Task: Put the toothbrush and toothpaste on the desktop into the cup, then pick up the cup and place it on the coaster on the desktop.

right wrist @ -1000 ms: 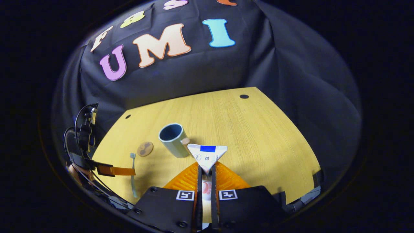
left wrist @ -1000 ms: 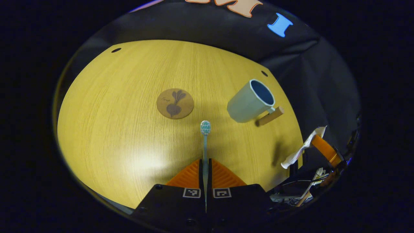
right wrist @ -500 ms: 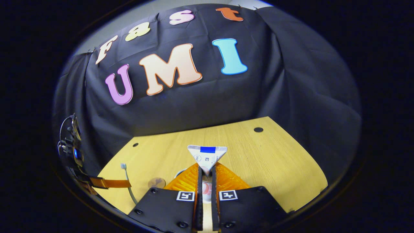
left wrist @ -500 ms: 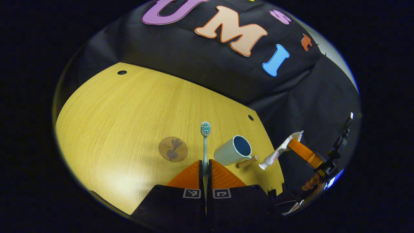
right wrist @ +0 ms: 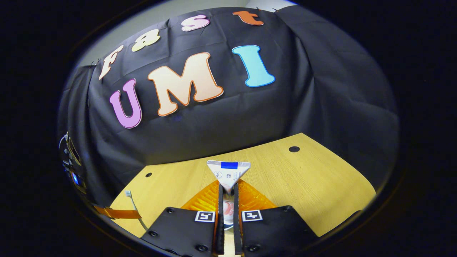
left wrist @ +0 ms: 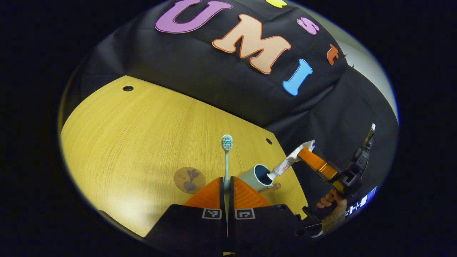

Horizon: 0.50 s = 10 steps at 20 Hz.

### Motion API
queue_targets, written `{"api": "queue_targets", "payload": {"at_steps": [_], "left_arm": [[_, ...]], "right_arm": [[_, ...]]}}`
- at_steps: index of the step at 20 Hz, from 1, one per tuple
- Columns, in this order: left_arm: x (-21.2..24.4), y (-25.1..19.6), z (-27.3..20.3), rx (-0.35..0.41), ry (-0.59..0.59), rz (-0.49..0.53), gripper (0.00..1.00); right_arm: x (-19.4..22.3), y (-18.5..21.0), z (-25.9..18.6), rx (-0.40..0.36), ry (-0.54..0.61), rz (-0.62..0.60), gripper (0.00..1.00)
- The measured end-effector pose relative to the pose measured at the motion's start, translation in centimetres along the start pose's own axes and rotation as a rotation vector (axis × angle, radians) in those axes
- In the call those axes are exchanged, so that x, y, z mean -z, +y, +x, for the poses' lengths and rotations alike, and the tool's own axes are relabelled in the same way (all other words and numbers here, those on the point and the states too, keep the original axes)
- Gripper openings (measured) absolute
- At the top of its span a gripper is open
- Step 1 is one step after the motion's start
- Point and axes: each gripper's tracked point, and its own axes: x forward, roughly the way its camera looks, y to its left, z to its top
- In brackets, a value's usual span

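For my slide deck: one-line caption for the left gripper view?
Left gripper holds the toothbrush upright while the right gripper lowers the toothpaste cap-first into the cup.

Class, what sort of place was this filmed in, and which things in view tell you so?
Probably a staged recording booth, not a bathroom: a black cloth wall, a bare wooden desk, and a person's hand working a gripper.

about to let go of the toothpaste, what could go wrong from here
1. The toothpaste tube leans steeply, with just its cap end at the cup mouth; released now, it may tip out or catch the rim.
2. The cup stands near the desktop edge, so a nudge from the right tool could push it off.
3. The toothbrush in the left tool is close to the cup; both tools might crowd the opening.
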Motion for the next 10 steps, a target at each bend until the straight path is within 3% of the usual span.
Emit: {"api": "queue_targets", "payload": {"at_steps": [10], "left_arm": [[-1.4,-0.9,1.3,0.052,-0.011,0.081,0.00]], "right_arm": [[4.5,0.5,0.7,0.011,0.071,-0.023,0.13]]}}
